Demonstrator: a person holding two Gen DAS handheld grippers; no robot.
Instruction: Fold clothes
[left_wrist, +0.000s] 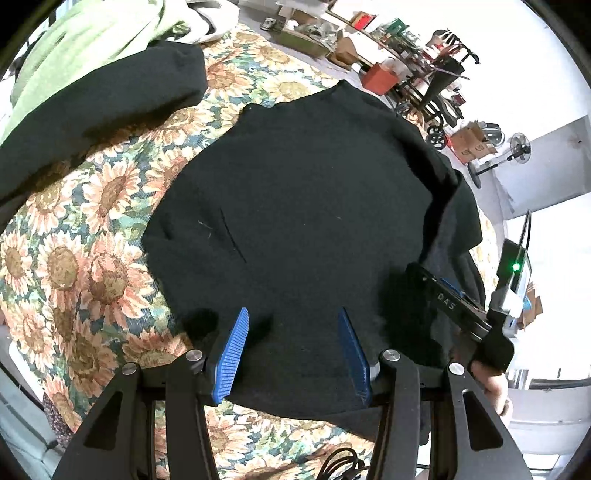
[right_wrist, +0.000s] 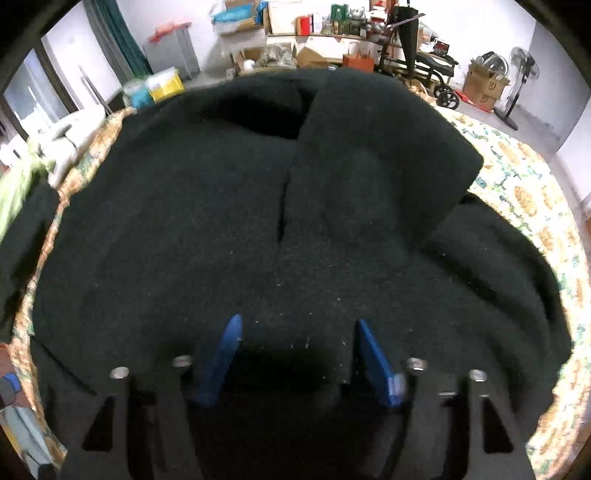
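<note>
Black fleece garment (left_wrist: 303, 192) lies spread over the sunflower-print cloth (left_wrist: 92, 236) that covers the table, its near hem close to the table edge, with one panel or sleeve (right_wrist: 373, 155) doubled inward on the right so that a seam-like gap runs down the middle in the right wrist view. Left gripper (left_wrist: 293, 321) hangs over the near hem with its blue pads spread apart and nothing between them; right gripper (right_wrist: 297, 332) sits low over the garment's right side, its pads likewise parted and holding nothing that I can see. From where I stand the trouble looks likely to come from the thick pile: a pinch at the hem could catch only the top layer, and the layer beneath would stay behind and drag the fold crooked. The rumpled heap on the far right side (right_wrist: 491, 266) could also bunch under any fold carried over it. A second dark garment (left_wrist: 99, 107) and a green garment (left_wrist: 85, 40) lie at the far left, near enough that a wide sweep might snag them.
</note>
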